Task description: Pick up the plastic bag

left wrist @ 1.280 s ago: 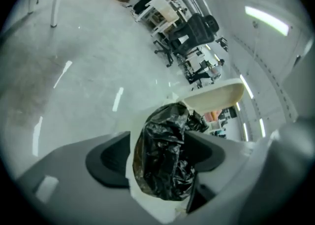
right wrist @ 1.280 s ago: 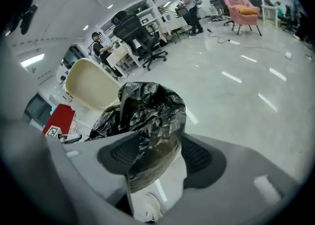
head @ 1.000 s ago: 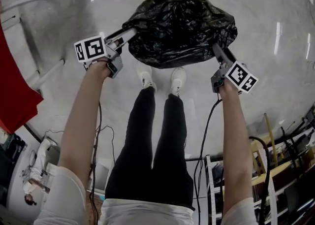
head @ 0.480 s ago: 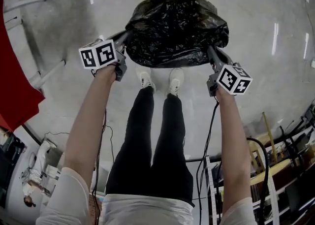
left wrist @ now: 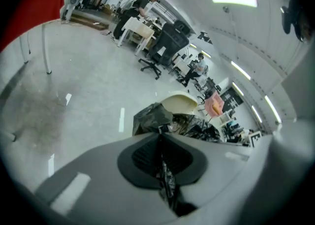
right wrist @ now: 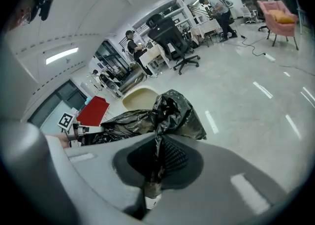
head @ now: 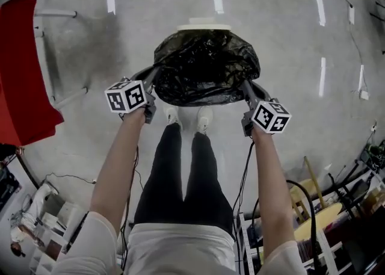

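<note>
**Item:** black crinkled plastic bag (head: 204,66), full and bulging.

**Location:** slung between the two grippers, ahead of the person's white shoes (head: 186,117). It hangs over a cream round bin (head: 203,25) that stands on the grey polished floor (head: 301,39). A red panel on white legs (head: 24,69) stands well apart at the left.

**Left gripper** (head: 151,76): jaws closed tight. A twisted strip of black film is pinched between the ribbed pads (left wrist: 145,155). It holds the bag's left edge.

**Right gripper** (head: 246,84): jaws likewise closed. A gathered fold of the same film is clamped between its pads (right wrist: 174,157). It holds the bag's right edge.

**Progress:**
- Done: both grasps are made and look secure, and the bag appears to hang from the two pinches.
- Left: as judged, carrying the bag fully clear of the bin.
- Uncertain: the overhead view hides the bag's underside, so whether it still touches the bin cannot be told for certain.

**Change since one second earlier:**
- The grippers then lay along the bag's flanks and the bag spread wider.
- The bag is now drawn narrower, with its sides pulled up toward the jaws.
- Both hands have risen and come closer together.
- Each marker cube has rolled to show a second face.
- The bin's rim shows more plainly beyond the bag.
- The red panel takes up more of the left side.
</note>
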The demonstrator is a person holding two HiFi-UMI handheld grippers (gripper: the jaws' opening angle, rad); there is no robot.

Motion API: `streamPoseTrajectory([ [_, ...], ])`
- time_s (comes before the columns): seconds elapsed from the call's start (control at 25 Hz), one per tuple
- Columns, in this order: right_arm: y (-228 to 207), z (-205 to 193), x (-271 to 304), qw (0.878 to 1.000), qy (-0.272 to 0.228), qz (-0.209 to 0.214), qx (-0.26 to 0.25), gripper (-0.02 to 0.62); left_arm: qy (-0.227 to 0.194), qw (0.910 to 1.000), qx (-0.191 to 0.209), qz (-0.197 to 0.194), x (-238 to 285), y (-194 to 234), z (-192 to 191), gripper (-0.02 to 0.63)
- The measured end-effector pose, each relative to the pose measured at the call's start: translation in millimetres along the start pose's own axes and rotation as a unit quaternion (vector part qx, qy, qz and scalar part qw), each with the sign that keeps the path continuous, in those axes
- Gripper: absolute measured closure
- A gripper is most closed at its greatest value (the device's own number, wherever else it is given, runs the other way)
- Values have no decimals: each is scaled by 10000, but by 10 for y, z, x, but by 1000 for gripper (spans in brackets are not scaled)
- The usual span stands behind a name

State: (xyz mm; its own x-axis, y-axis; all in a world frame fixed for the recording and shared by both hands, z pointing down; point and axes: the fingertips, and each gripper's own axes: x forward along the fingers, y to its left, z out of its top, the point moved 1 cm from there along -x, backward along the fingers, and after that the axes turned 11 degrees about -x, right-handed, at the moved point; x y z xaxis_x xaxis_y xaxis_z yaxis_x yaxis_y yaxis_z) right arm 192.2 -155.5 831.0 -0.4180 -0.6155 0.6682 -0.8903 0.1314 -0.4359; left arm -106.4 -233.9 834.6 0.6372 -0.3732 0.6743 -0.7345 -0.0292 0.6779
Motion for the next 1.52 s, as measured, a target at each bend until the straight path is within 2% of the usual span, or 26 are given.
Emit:
streamPoseTrajectory([
  [0.2, 166, 377, -469, 9997, -203, 29, -117, 594, -298, 9995, 32, -90, -468, -485, 102, 599],
  [0.36, 336, 486, -794, 9997, -175, 7, -190, 594, -307, 9990, 321, 33, -837, -729, 62, 598],
  [0.52, 462, 601, -1165, 9995, -190, -13, -233, 594, -499, 9985, 231, 87, -1223, -972, 48, 598],
  [0.68, 640, 781, -1487, 9987, -294, 69, -421, 594, -727, 9967, 357, 51, -1623, -1245, 131, 598],
  [0.92, 1026, 1047, -2057, 9937, -595, 259, -915, 594, -1056, 9913, 788, 17, -2239, -1678, 160, 598],
  [1.2, 1428, 1185, -2741, 9814, -853, 492, -1646, 594, -1401, 9827, 1202, -174, -2885, -2145, 38, 598],
  [1.32, 1626, 1188, -2973, 9773, -997, 561, -1781, 594, -1489, 9788, 1382, -268, -3163, -2292, -19, 598],
  [1.52, 1881, 1139, -3269, 9762, -1248, 425, -1723, 594, -1515, 9734, 1666, -418, -3594, -2420, -140, 598],
])
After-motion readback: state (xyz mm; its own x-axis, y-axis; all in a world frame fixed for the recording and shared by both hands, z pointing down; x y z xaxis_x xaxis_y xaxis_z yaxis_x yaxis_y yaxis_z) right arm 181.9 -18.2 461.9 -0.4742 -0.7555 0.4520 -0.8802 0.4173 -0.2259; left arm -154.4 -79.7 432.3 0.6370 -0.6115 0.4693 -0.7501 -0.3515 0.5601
